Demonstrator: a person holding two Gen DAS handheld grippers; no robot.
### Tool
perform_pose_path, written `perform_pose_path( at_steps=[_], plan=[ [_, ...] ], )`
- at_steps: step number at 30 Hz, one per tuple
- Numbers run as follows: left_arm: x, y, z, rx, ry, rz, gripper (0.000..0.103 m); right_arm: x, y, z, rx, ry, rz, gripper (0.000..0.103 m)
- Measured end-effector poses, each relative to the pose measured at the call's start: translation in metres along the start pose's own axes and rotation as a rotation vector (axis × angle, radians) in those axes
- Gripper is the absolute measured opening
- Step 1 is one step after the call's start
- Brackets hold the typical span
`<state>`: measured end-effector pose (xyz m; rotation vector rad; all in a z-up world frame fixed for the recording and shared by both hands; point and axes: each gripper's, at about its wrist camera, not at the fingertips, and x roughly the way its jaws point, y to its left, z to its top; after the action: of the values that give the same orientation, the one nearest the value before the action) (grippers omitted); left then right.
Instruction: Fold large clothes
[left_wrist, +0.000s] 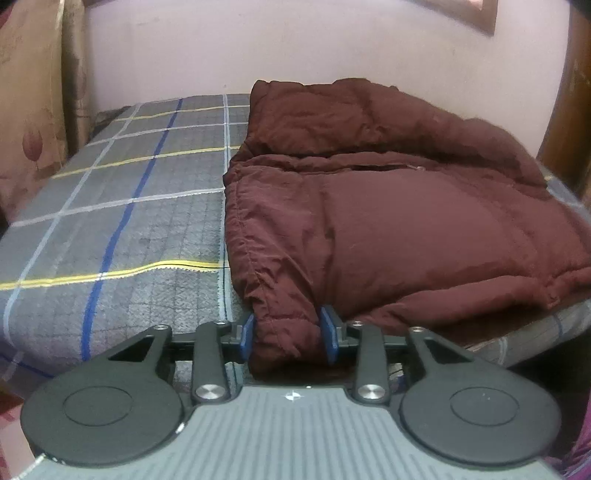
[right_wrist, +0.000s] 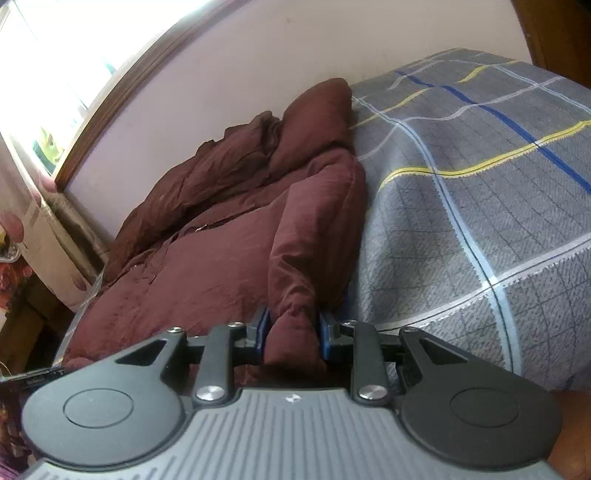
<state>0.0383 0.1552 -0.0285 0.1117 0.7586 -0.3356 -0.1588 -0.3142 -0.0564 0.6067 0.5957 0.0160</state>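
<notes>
1. Jacket (left_wrist: 406, 221): dark maroon, padded, lay on a bed with a grey checked sheet (left_wrist: 122, 221), against the pale wall (left_wrist: 332, 44) at the far side.
2. In the left wrist view the jacket covered the right part of the bed; the sheet to its left was bare, crossed by blue, yellow and white lines.
3. Left gripper (left_wrist: 290, 334) was clamped on a bunched corner of the jacket at the near edge of the bed. Both blue pads (left_wrist: 246, 332) pressed into the fabric, which bulged out between and below them.
4. Right gripper (right_wrist: 293, 338) was likewise clenched on a gathered fold of the jacket (right_wrist: 221, 258); the cloth pinched narrow between its pads (right_wrist: 263, 332) and rose in a ridge away from them.
5. In the right wrist view the picture was tilted: the jacket lay left and centre, the checked sheet (right_wrist: 480, 203) to its right.
6. A puffy upper part of the jacket, collar or hood not distinguishable, sat heaped by the wall.
7. Patterned curtain (left_wrist: 29, 110) hung at the left edge of the left view; a bright window (right_wrist: 48, 74) with a wooden frame showed at upper left of the right view.
</notes>
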Motion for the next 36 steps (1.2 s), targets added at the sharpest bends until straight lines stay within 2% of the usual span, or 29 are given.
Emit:
perform_pose_path(
  at_steps=[4,7,13,16,17,19,22,23,24,25,27,30,32,34,36],
  plan=[
    [0.003,-0.006,0.003,0.031,0.008,0.032,0.041,0.004,0.011,0.001,-0.056,0.002,-0.025,0.030],
    [0.003,-0.012,0.003,0.063,0.007,0.060,0.042,0.006,0.017,0.001,-0.101,0.000,-0.038,0.030],
    [0.005,-0.016,0.004,0.090,0.006,0.090,0.048,0.008,0.014,0.002,-0.112,0.006,-0.038,0.029],
    [0.007,-0.015,0.004,0.093,0.002,0.118,0.061,0.006,0.010,0.004,-0.097,0.022,-0.014,0.031],
    [0.007,-0.013,0.004,0.090,0.002,0.122,0.064,0.006,0.007,0.005,-0.076,0.023,0.004,0.038],
    [0.007,-0.010,0.004,0.075,0.004,0.120,0.067,0.007,0.007,0.004,-0.068,0.024,0.018,0.042],
    [0.009,-0.006,0.005,0.055,0.007,0.114,0.070,0.012,0.012,0.006,-0.096,0.028,-0.001,0.042],
    [0.010,-0.005,0.005,0.046,0.008,0.104,0.066,0.014,0.014,0.007,-0.106,0.029,-0.005,0.041],
    [0.010,-0.002,0.006,0.031,0.008,0.070,0.048,0.015,0.015,0.007,-0.119,0.028,-0.012,0.040],
    [0.009,0.001,0.006,0.008,0.012,0.010,0.037,0.015,0.016,0.007,-0.123,0.025,-0.011,0.036],
    [0.006,0.001,0.007,-0.015,0.005,-0.007,0.025,0.014,0.014,0.008,-0.088,0.016,0.000,0.029],
    [-0.001,0.008,0.007,-0.047,-0.025,-0.050,0.024,0.004,0.006,0.010,-0.023,-0.012,0.063,0.027],
    [0.000,0.015,0.007,-0.056,-0.009,-0.069,0.025,0.002,0.002,0.011,-0.014,-0.005,0.060,0.026],
    [0.000,0.019,0.005,-0.054,-0.007,-0.086,0.030,0.006,0.001,0.009,-0.036,0.020,0.040,0.026],
    [0.000,0.017,0.005,-0.033,-0.008,-0.073,0.042,0.010,-0.002,0.009,-0.019,0.035,0.041,0.027]
  ],
)
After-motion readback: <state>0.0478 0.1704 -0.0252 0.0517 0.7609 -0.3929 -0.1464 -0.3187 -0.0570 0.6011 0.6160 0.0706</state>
